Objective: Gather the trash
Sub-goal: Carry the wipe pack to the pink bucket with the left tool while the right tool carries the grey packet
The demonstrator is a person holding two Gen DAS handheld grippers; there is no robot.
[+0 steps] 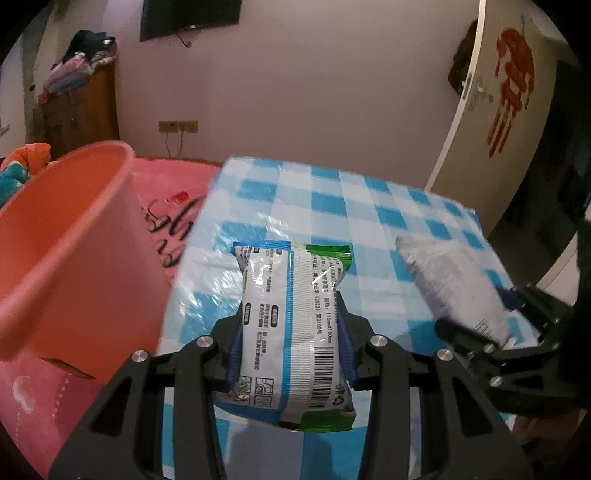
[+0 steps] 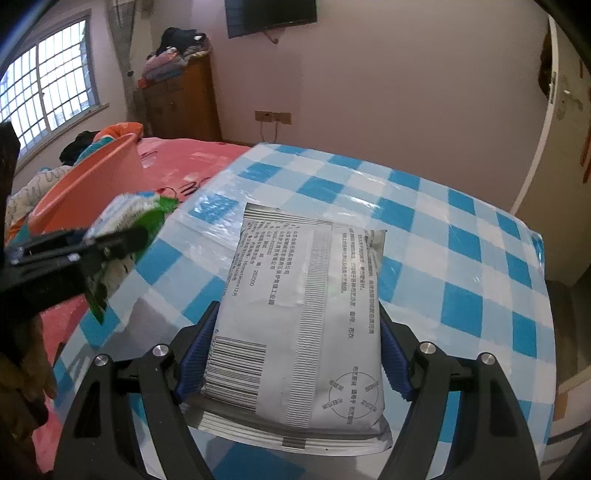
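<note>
- Left hand-held gripper [image 1: 291,347]: shown clamped on a small white packet [image 1: 291,332] with blue and green edging, its blue pads pressed against the two long sides; the packet is held lifted above the tabletop [image 1: 369,206], barcode side up
- Right hand-held gripper [image 2: 295,354]: shown clamped on a larger silver-grey packet [image 2: 303,325], gripped across its width near the barcode end; whether its far end touches the tabletop cannot be told
- Tabletop: covered with a blue-and-white checked cloth under a clear glossy sheet
- Orange tub [image 1: 74,236]: seen just left of the tabletop, its opening tilted towards the camera in the left wrist view; the small white packet is held beside it, not over its rim
- In the left wrist view, the silver-grey packet and the right hand-held gripper are seen blurred at the right edge of the tabletop
- In the right wrist view, the left hand-held gripper and its packet are seen blurred at the left, between the orange tub and the tabletop
- Pink bedspread [image 2: 192,158]: visible behind the tub
- Background: a wooden cabinet [image 2: 181,99] piled with clothes, a wall-mounted screen [image 2: 271,16], a window [image 2: 48,81]
</note>
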